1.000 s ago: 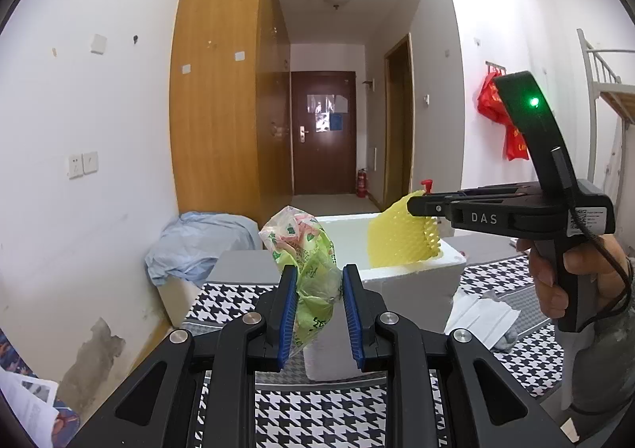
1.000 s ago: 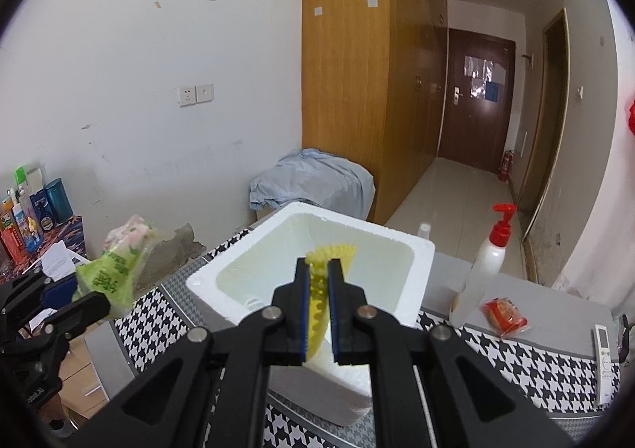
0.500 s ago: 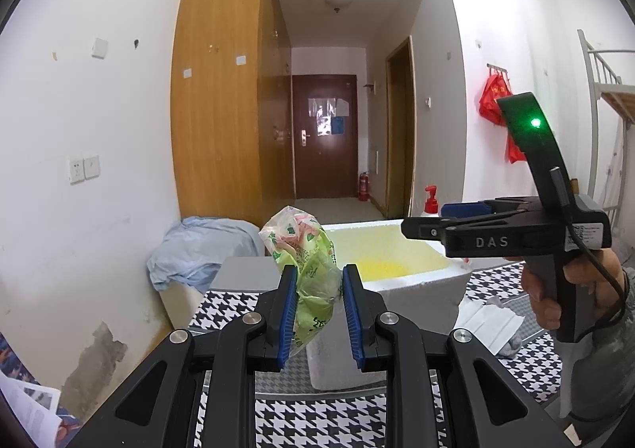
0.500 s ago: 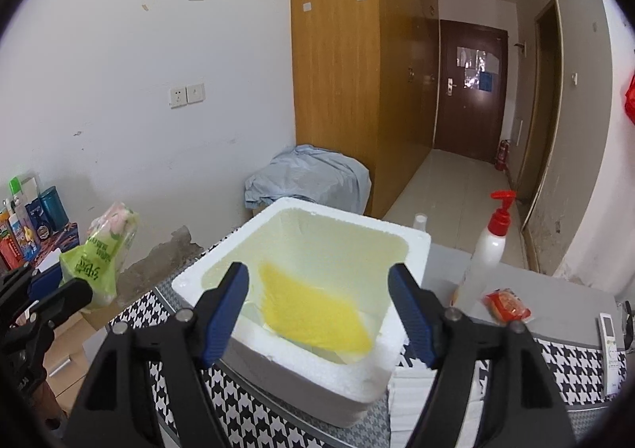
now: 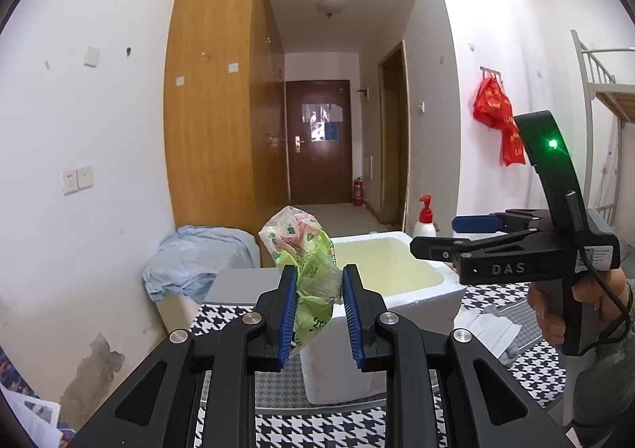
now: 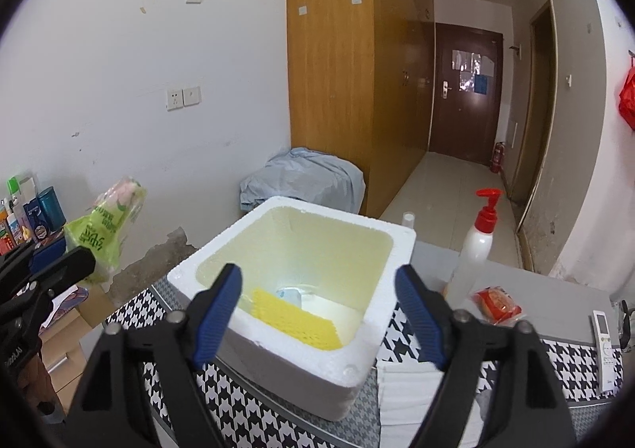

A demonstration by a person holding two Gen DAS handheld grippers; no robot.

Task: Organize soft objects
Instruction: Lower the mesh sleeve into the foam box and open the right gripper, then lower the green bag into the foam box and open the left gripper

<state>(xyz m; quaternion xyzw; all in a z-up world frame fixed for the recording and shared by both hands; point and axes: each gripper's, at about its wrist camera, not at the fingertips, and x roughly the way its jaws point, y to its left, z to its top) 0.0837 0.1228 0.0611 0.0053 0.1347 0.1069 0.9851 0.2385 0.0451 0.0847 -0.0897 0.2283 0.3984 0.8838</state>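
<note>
My left gripper (image 5: 319, 311) is shut on a green and pink plastic bag (image 5: 307, 261), held up left of the white foam box (image 5: 420, 301). The bag also shows in the right wrist view (image 6: 105, 227). My right gripper (image 6: 317, 313) is wide open and empty above the foam box (image 6: 254, 352). It also shows in the left wrist view (image 5: 444, 239). A yellow foam net (image 6: 295, 323) lies on the box floor beside a small pale object.
A red-capped pump bottle (image 6: 478, 249), a red snack packet (image 6: 496, 303), a white remote (image 6: 605, 345) and white masks (image 5: 486, 329) lie on the houndstooth table (image 6: 571, 364). A blue cloth bundle (image 6: 305, 178) sits behind the box. Bottles (image 6: 27, 210) stand at far left.
My right gripper opened and let the yellow foam net drop into the foam box, then drew back a little. The left gripper still holds the bag.
</note>
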